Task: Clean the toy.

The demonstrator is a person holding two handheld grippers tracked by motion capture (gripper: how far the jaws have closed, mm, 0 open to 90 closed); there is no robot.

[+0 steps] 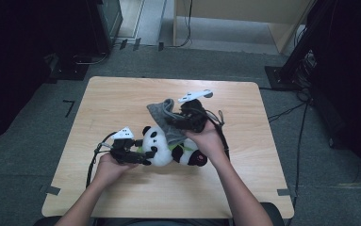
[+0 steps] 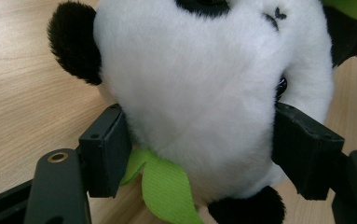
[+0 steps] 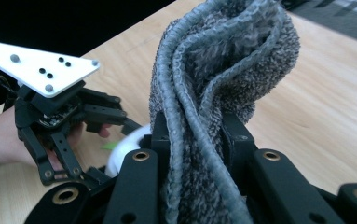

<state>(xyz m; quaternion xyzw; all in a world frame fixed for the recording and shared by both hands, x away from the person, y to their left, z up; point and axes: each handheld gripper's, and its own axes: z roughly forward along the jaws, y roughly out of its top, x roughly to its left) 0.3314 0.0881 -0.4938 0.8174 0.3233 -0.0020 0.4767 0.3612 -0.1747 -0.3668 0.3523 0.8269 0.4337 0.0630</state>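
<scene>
A black-and-white panda plush (image 1: 168, 148) lies on the wooden table (image 1: 121, 99), with a green ribbon (image 2: 164, 186) at its neck. My left gripper (image 1: 146, 155) comes in from the left and is shut on the panda's white head (image 2: 204, 93), one jaw pressing each side. Above and right of the panda, my right gripper (image 1: 177, 123) holds a grey knitted cloth (image 1: 165, 115) that hangs over the toy. In the right gripper view the cloth (image 3: 213, 70) is clamped between the jaws and stands up in folds, and beyond it is the left gripper (image 3: 59, 116).
The table's far half and right side are bare wood. A black cable (image 1: 93, 162) trails from the left gripper toward the front edge. More cables (image 1: 286, 110) cross the grey floor at right, beside dark equipment racks (image 1: 319, 42).
</scene>
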